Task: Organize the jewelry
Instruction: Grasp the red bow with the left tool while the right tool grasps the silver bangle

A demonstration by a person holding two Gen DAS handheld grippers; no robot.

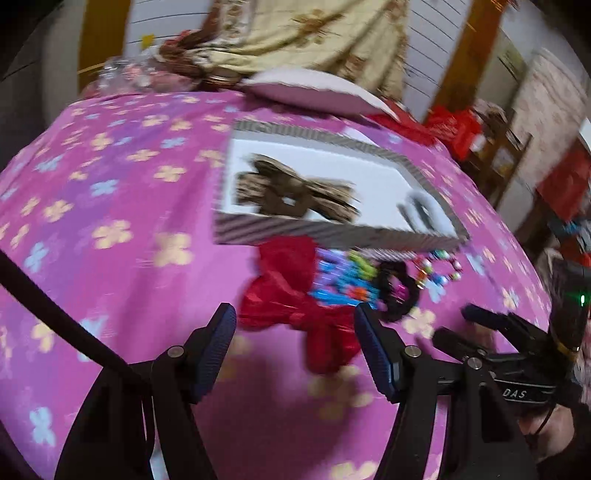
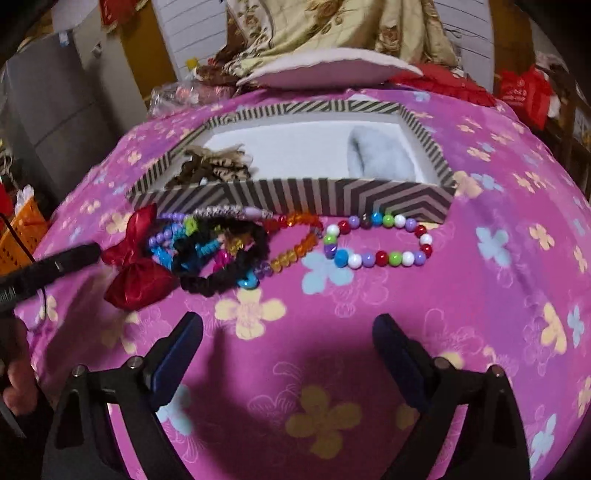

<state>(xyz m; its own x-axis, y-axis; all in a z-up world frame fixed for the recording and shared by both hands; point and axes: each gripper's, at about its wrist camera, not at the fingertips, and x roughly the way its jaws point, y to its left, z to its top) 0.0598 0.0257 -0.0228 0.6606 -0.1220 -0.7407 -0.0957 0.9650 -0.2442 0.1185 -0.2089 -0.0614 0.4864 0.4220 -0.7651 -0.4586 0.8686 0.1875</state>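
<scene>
A striped box [image 2: 295, 195] with a white inside holds a brown patterned bow [image 2: 214, 166] and a pale blue fluffy piece [image 2: 380, 155]. In front of it, on the pink cloth, lie a red bow [image 2: 136, 266], a black scrunchie [image 2: 221, 266], an orange bead bracelet [image 2: 295, 240] and a multicoloured bead string [image 2: 380, 254]. My left gripper [image 1: 295, 332] is open, with the red bow [image 1: 295, 302] on the cloth just ahead of its fingers and not pressed by the pads. My right gripper [image 2: 288, 332] stands open over bare cloth, short of the beads.
A pink flowered cloth [image 2: 332, 369] covers the rounded surface. A pale cushion [image 2: 325, 66] and beige patterned fabric [image 2: 332, 26] lie behind the box. An orange basket [image 2: 22, 229] stands at the left edge and red bags [image 2: 524, 88] at the far right.
</scene>
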